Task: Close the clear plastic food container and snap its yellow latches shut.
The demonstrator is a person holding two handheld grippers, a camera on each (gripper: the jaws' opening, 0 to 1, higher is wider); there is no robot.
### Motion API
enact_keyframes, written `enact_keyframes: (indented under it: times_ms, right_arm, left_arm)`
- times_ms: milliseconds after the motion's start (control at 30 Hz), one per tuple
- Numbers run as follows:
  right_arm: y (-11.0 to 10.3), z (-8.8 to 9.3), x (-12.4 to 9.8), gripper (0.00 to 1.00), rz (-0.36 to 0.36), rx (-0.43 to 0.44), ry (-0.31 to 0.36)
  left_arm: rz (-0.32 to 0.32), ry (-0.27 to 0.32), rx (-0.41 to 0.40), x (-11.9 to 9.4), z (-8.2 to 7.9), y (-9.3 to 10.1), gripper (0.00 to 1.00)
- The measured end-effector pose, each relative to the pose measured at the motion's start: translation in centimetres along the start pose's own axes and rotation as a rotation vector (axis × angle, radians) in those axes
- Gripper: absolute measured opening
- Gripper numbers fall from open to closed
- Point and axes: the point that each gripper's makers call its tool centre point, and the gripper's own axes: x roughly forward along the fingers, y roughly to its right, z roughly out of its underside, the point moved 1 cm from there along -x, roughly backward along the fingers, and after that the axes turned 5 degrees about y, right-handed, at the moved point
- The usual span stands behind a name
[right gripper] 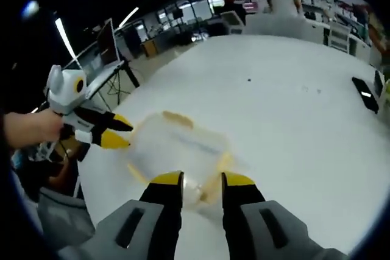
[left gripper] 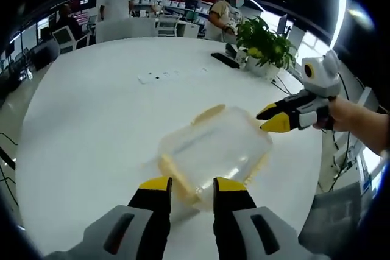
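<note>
**Container on the table, a gripper at each of two opposite sides**

**Left gripper view.** The clear plastic food container (left gripper: pixel 214 147) lies on the white round table (left gripper: pixel 91 126), lid on top, blurred. Yellow latches (left gripper: pixel 208 112) show along its edges: one on the far edge, one on the near-left edge and one on the right edge. Whether any latch is snapped down cannot be told. The left gripper (left gripper: pixel 192 185) rises from the bottom of the view. Its two yellow-tipped jaws stand parted by a narrow gap, and the tips lie at the container's near edge. Nothing is clamped between them. The right gripper (left gripper: pixel 269 120) enters from the right, held by a hand (left gripper: pixel 344 117). Its jaw tips stand slightly apart, just beside the container's right edge; contact cannot be told. On the far part of the table stands a potted plant (left gripper: pixel 266 45), with a dark flat device (left gripper: pixel 225 59) beside it. People stand at desks in the background.

**Right gripper view.** The container (right gripper: pixel 178 147) lies near the table's edge (right gripper: pixel 292 126). The right gripper (right gripper: pixel 202 181) has its jaws narrowly parted, tips at the container's near edge, holding nothing. The left gripper (right gripper: pixel 117 132) comes in from the left, jaw tips a little apart, at the container's left side.
</note>
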Motion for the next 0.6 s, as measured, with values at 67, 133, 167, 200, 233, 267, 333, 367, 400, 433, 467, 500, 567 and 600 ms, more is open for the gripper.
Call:
enact_keyframes:
  times_ms: [67, 133, 167, 200, 233, 267, 333, 367, 400, 433, 467, 500, 567, 600]
  right_arm:
    - [0.09, 0.00, 0.03, 0.21, 0.005, 0.018, 0.006]
    - [0.12, 0.01, 0.12, 0.21, 0.006, 0.036, 0.012]
    - [0.16, 0.06, 0.14, 0.21, 0.008, 0.038, 0.011]
    - [0.18, 0.15, 0.20, 0.21, 0.010, 0.038, 0.010]
    - [0.18, 0.23, 0.21, 0.21, 0.011, 0.038, 0.008]
    - [0.18, 0.34, 0.25, 0.21, 0.012, 0.039, 0.006]
    - [0.17, 0.46, 0.25, 0.21, 0.014, 0.041, 0.005]
    - [0.17, 0.48, 0.25, 0.21, 0.015, 0.042, 0.004]
    - [0.14, 0.45, 0.25, 0.21, 0.014, 0.046, 0.008]
    - [0.15, 0.45, 0.24, 0.21, 0.014, 0.047, 0.009]
    - [0.15, 0.45, 0.24, 0.21, 0.014, 0.048, 0.010]
    - [0.18, 0.44, 0.25, 0.21, 0.014, 0.051, 0.010]
    - [0.23, 0.44, 0.24, 0.21, 0.015, 0.053, 0.012]
    - [0.23, 0.44, 0.23, 0.21, 0.015, 0.054, 0.012]
  left_arm:
    - [-0.003, 0.008, -0.018, 0.03, -0.11, 0.00, 0.20]
    - [-0.007, 0.014, -0.033, 0.12, -0.17, -0.07, 0.20]
    - [-0.007, 0.015, -0.034, 0.15, -0.19, -0.08, 0.20]
    - [-0.008, 0.018, -0.038, 0.14, -0.16, 0.05, 0.20]
    - [-0.011, 0.018, -0.040, 0.15, -0.16, 0.05, 0.20]
    - [-0.013, 0.019, -0.041, 0.16, -0.18, 0.02, 0.20]
    - [-0.014, 0.021, -0.043, 0.20, -0.19, -0.06, 0.20]
    - [-0.014, 0.022, -0.046, 0.20, -0.19, -0.10, 0.20]
    - [-0.014, 0.023, -0.049, 0.17, -0.18, -0.03, 0.20]
    - [-0.015, 0.023, -0.051, 0.16, -0.16, 0.00, 0.20]
    - [-0.016, 0.024, -0.053, 0.16, -0.16, 0.00, 0.20]
    - [-0.020, 0.028, -0.056, 0.16, -0.15, -0.01, 0.20]
    - [-0.029, 0.035, -0.067, 0.11, -0.12, 0.13, 0.20]
    - [-0.033, 0.039, -0.072, 0.11, -0.13, 0.17, 0.20]
